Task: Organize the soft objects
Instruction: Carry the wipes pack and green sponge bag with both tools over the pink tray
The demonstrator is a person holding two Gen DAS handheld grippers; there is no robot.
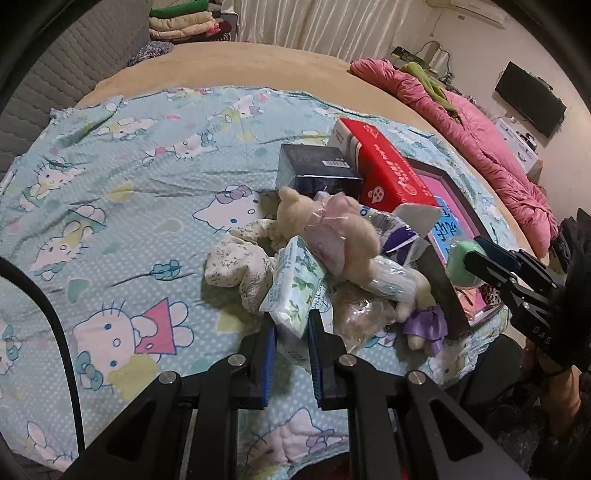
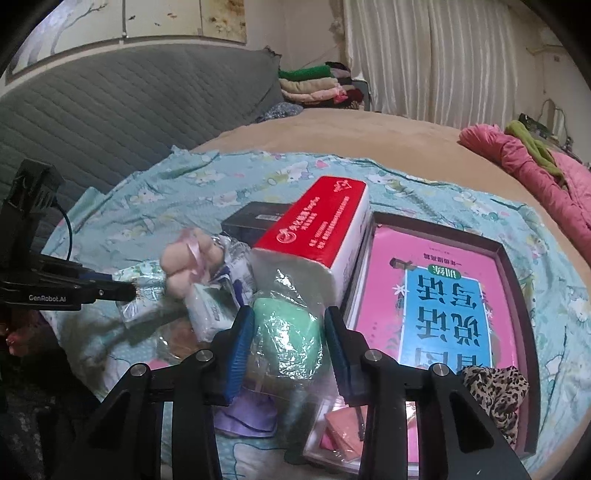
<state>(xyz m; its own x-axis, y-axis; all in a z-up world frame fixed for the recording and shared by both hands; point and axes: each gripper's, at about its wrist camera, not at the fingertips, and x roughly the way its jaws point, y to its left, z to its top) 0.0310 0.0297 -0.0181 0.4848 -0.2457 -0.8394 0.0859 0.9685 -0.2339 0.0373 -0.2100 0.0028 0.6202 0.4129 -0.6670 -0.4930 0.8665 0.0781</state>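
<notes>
A pile of soft things lies on a Hello Kitty sheet (image 1: 110, 177): a cream teddy bear (image 1: 295, 218), a floral cloth (image 1: 236, 262), and a purple-dressed doll (image 1: 424, 325). My left gripper (image 1: 291, 332) is shut on a tissue pack (image 1: 295, 291) with a leaf print. My right gripper (image 2: 290, 332) is shut on a green soft object in plastic wrap (image 2: 288, 332), held over the pile; it also shows in the left wrist view (image 1: 461, 258). The left gripper (image 2: 129, 291) shows at the left of the right wrist view.
A red tissue box (image 2: 317, 229) leans on a dark box (image 2: 255, 218). A dark tray (image 2: 517, 295) holds a pink and blue book (image 2: 443, 306) and a leopard-print cloth (image 2: 495, 391). A pink quilt (image 1: 480, 140) lies at the right. Folded clothes (image 1: 184, 22) are stacked far back.
</notes>
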